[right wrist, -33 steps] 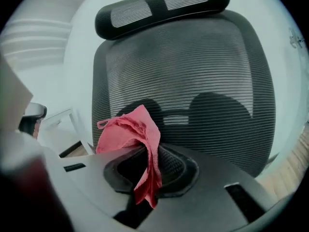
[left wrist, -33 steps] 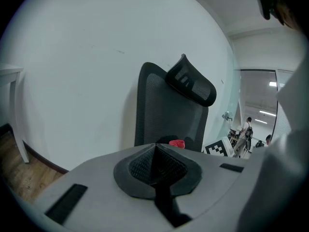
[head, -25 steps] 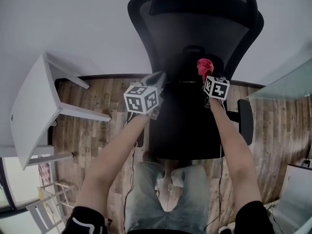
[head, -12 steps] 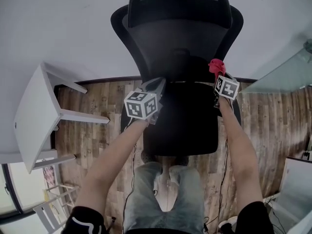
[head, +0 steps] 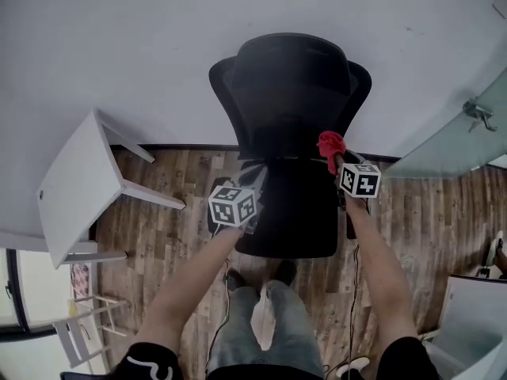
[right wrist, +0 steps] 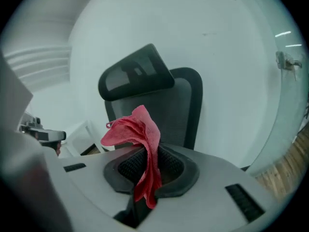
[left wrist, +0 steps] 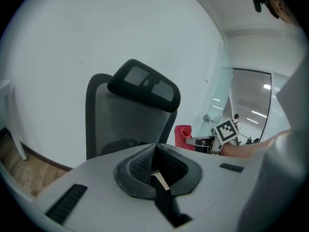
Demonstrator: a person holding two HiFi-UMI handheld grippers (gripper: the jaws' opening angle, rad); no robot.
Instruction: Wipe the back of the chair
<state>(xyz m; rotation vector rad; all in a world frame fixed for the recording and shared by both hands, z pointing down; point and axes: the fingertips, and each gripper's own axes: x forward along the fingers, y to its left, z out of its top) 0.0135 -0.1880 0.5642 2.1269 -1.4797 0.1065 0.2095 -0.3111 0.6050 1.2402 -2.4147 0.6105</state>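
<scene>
R gripper (right wrist: 149, 167) has its jaws clamped on a red cloth (right wrist: 137, 129): thin knit fabric, bunched, w/ one fold standing above the jaws and a tail hanging below. L gripper (left wrist: 155, 167) has its jaws pressed together w/ nothing between them, and it sits near the chair's lower left side. The chair (head: 293, 85) is black w/ a mesh back, a solid dark rim and a headrest (right wrist: 137, 74) on top. It stands against a white wall, directly ahead of both grippers. The cloth is near the back's lower right; contact unclear. White table (head: 71, 188) at L, on the wood floor (head: 174, 188).
</scene>
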